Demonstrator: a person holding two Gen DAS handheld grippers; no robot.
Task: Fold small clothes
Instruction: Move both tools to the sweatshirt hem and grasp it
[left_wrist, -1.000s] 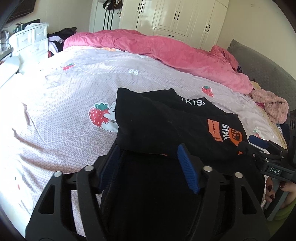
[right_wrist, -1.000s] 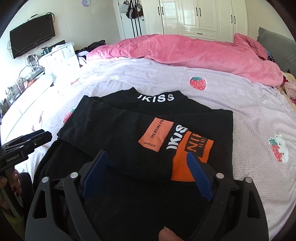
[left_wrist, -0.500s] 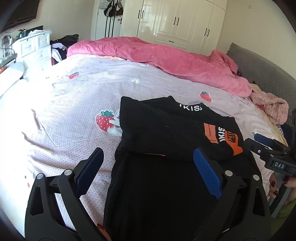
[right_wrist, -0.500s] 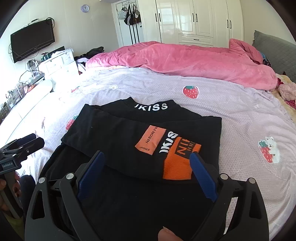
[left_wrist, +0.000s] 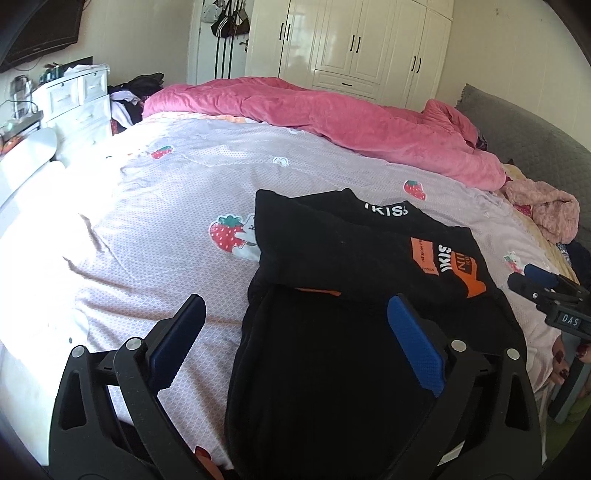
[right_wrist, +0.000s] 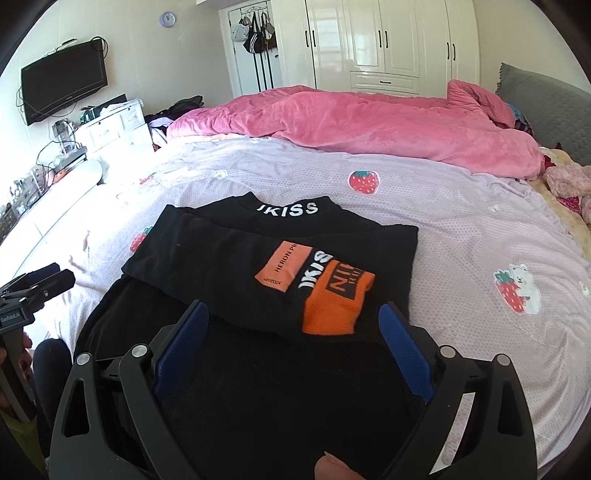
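- Lying on the lilac strawberry-print bedsheet (right_wrist: 461, 229), the black garment (right_wrist: 258, 254) is partly folded: an upper layer with an orange patch and white "IKISS" lettering is doubled over a longer black panel that runs toward the near edge of the bed.
- The left gripper (left_wrist: 295, 332) hangs above the near part of the cloth with its jaws spread wide; they have just been opening, and neither blue pad presses on the fabric. One finger (left_wrist: 177, 343) sits over bare sheet, the other over the black panel.
- The right gripper (right_wrist: 293, 339) also stands wide apart, its jaws just having opened a little further, with the fold's lower edge lying between the pads but not pinched.
- A crumpled pink duvet (right_wrist: 351, 122) lies across the far side of the bed, well apart from the garment.
- White wardrobe doors (right_wrist: 380, 40) stand behind it.
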